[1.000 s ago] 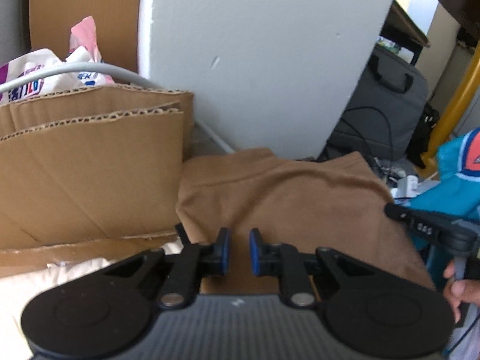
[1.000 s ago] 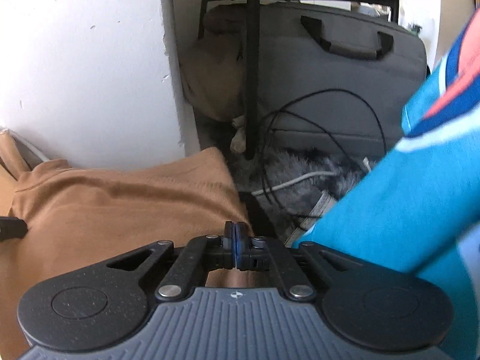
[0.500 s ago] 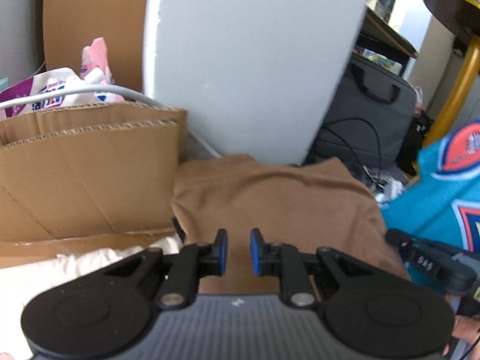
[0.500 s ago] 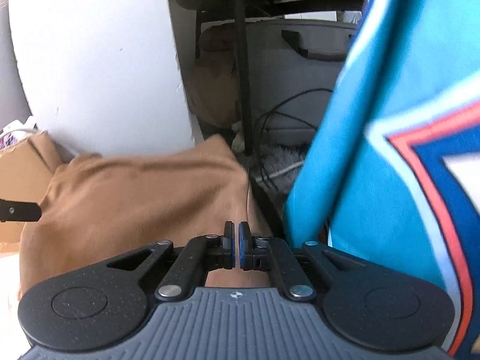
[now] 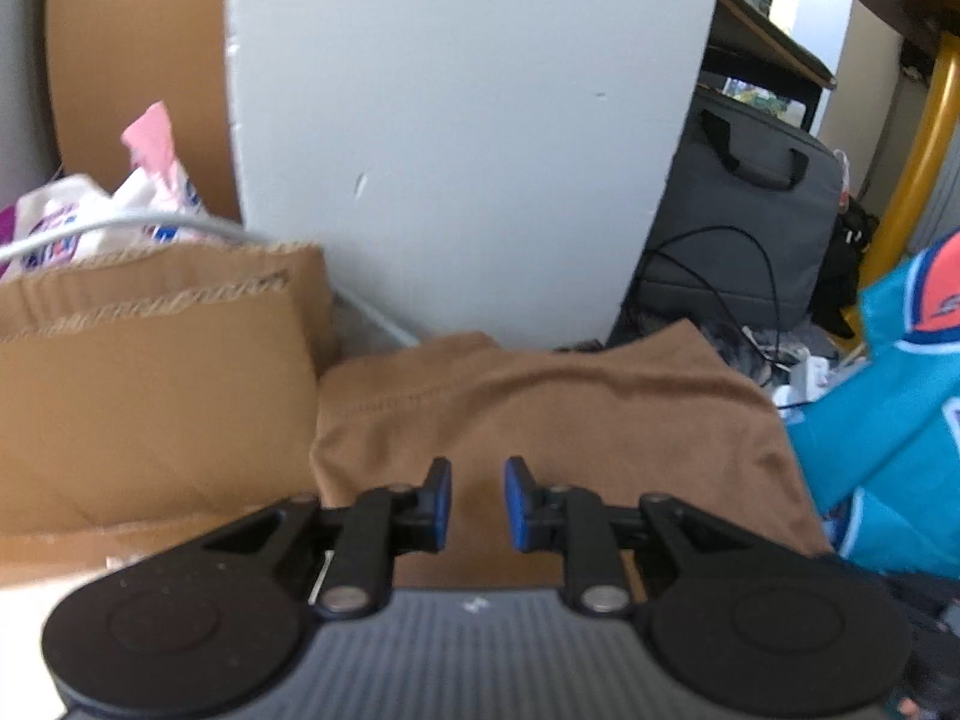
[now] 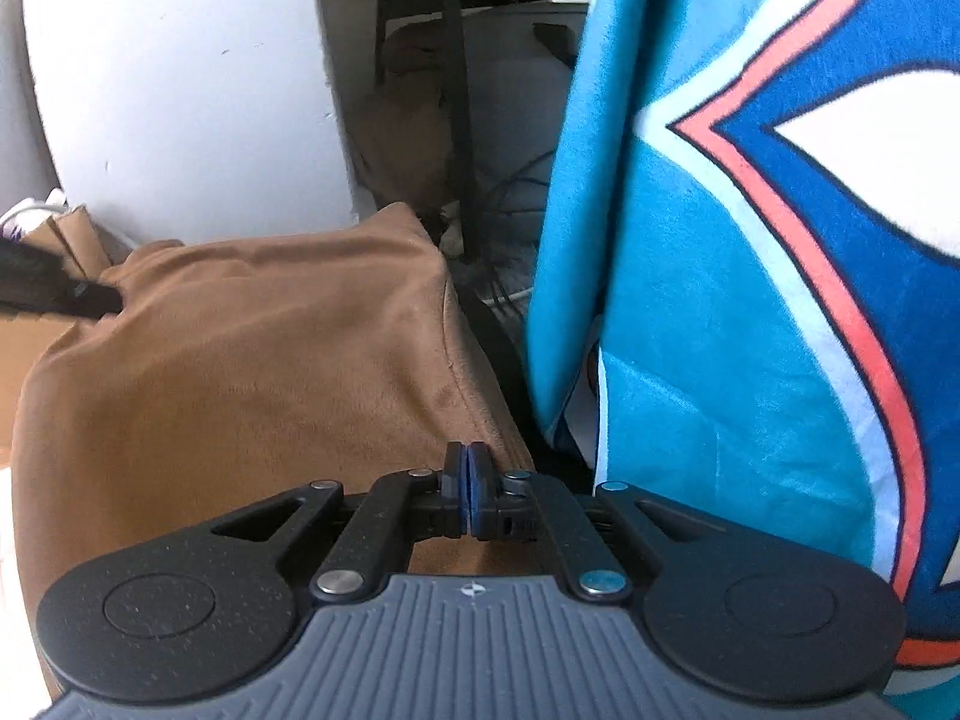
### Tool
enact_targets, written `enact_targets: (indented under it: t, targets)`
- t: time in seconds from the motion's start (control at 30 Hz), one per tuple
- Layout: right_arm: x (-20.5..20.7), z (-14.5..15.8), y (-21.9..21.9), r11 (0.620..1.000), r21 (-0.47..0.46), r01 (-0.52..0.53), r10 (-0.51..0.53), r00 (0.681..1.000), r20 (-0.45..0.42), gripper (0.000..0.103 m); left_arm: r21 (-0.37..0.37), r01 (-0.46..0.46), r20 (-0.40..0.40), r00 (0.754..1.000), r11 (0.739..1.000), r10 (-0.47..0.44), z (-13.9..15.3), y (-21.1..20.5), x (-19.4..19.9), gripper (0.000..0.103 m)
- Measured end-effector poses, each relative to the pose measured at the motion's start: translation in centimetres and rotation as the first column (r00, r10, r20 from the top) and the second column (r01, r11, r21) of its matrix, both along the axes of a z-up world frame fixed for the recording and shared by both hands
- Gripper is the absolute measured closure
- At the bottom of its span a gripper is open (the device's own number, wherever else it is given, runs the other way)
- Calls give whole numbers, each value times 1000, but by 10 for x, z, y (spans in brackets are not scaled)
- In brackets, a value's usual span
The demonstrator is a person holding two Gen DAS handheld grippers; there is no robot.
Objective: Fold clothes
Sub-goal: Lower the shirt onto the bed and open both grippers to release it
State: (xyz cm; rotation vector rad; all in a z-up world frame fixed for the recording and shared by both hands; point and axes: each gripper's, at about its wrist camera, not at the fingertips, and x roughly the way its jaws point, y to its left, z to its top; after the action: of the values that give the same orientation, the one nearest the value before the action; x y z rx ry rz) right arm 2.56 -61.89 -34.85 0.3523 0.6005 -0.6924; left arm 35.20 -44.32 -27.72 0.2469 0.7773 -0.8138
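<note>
Taking the brown garment [image 5: 558, 420] as the landmark: to its left stand the cardboard sheets [image 5: 150, 372], leaning with a printed bag [image 5: 78, 222] behind them, and a white pillar [image 5: 468, 132] rises just behind its far edge. The garment itself lies in a neat, roughly rectangular shape with smooth top and straight sides, its long axis running left to right across both views; that shape would fit a piece already folded, or one only laid flat and awaiting another fold.

The left tool [image 5: 477, 501] hovers over the garment's near edge, its blue pads parted by a modest gap with nothing between them. The garment lies directly ahead of and below it.

The right tool [image 6: 467, 495] sits over the garment's near right corner, its pads pressed together; no cloth shows between them from this view, though whether a thin edge is pinched there I cannot tell.

To the right of the garment hangs a teal jersey [image 6: 750, 300] with orange and blue trim, close beside the right tool and well nearer to it than to the left one. How it is held up is not visible. Behind the garment's right end lie a grey laptop bag [image 5: 750, 228] and loose black cables [image 5: 708, 276], which could snag any cloth swung that way.
</note>
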Motion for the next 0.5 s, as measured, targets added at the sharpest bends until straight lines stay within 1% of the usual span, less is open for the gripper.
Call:
enact_targets:
  t: [0.07, 0.17, 0.27, 0.43, 0.5]
  targets:
    - [-2, 1, 2, 1000, -17, -6, 6, 1000, -8, 99, 18, 3, 22, 1000, 1000, -4, -3, -11, 8, 82]
    - [-8, 0, 3, 1000, -29, -3, 3, 1000, -24, 99, 29, -6, 14, 1000, 1000, 5, -6, -22, 20, 82]
    - [-19, 4, 7, 999, -33, 7, -8, 999, -38, 99, 56, -5, 15, 1000, 998, 4, -8, -25, 25, 82]
    - [-39, 10, 14, 999, -40, 24, -27, 998, -61, 99, 30, 30, 2, 1000, 999, -30, 5, -6, 6, 80]
    - [-47, 13, 20, 999, -36, 37, -39, 998, -56, 99, 16, 45, -5, 999, 999, -44, 9, 2, -5, 75]
